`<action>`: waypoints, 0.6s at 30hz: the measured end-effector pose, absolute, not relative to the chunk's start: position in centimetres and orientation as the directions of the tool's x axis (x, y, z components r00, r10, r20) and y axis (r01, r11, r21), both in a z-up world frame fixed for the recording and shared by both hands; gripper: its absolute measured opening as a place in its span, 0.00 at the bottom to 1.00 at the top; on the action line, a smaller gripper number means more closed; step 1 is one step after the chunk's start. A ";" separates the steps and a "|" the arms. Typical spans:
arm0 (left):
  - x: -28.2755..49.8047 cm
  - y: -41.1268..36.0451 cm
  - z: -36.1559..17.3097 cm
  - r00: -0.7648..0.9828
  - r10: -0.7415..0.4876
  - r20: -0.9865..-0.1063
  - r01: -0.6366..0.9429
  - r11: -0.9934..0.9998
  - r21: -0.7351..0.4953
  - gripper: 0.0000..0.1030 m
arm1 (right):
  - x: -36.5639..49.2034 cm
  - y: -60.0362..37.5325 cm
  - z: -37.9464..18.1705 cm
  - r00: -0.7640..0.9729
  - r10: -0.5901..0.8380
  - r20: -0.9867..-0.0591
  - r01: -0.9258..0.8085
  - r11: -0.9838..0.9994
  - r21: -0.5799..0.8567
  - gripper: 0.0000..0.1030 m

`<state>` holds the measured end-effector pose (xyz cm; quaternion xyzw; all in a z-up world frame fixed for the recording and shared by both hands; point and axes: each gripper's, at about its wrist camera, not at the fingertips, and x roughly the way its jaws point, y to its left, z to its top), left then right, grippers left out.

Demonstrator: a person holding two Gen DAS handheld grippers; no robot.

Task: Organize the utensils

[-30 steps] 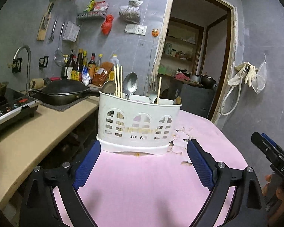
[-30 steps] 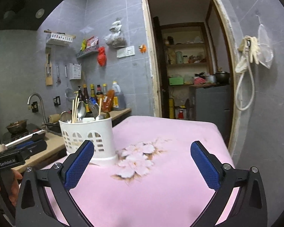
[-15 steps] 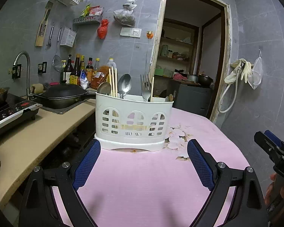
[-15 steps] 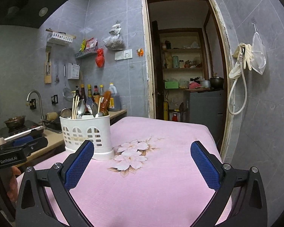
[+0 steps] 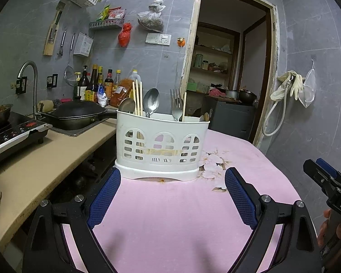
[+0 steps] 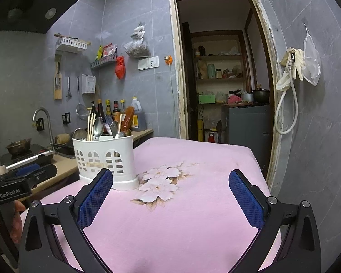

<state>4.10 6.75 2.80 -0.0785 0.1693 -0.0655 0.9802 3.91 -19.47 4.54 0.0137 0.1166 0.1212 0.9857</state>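
At 9 o'clock in the left wrist view a beige counter (image 5: 34, 166) carries an induction cooker (image 5: 13, 134) and, further back, a black lidded wok (image 5: 77, 113) beside a curved tap (image 5: 30, 79). At 12 o'clock, near the left edge of the pink worktop (image 5: 175, 216), the white utensil caddy (image 5: 161, 145) stands upright with arched cut-outs across its front. Its left compartment holds a spoon (image 5: 127, 105), 3 pale chopsticks (image 5: 137, 97) and a larger spoon (image 5: 151, 101), all bowl or tip up; towards the right compartment a fork (image 5: 176, 104) stands tines up with 1 more chopstick (image 5: 184, 105) beside it, and a small spoon bowl peeks over the rim at the far right. The left hand-held gripper (image 5: 172, 179) has its blue-padded fingers (image 5: 104, 195) spread wide apart and holding nothing, just short of the caddy's base. A flower print (image 5: 212, 161) lies on the cloth at the caddy's right foot. At 3 o'clock the right hand-held gripper (image 6: 170, 182) appears side-on with fingers of a person's hand on its handle; its own view shows its pads (image 6: 246, 198) likewise wide apart and empty above the worktop, the caddy at 10 o'clock and an open doorway (image 6: 222, 79) at 12 o'clock.
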 end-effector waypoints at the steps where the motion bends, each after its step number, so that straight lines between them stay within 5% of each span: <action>1: 4.0 6.8 2.8 0.934 -0.154 -0.321 0.101 0.979 -0.176 0.87 | 3.9 -19.5 4.5 0.943 0.242 -0.228 -0.236 0.970 0.056 1.00; 18: 3.7 7.0 2.9 0.933 -0.157 -0.322 0.102 0.978 -0.182 0.87 | 4.1 -19.9 4.1 0.941 0.241 -0.237 -0.232 0.971 0.063 1.00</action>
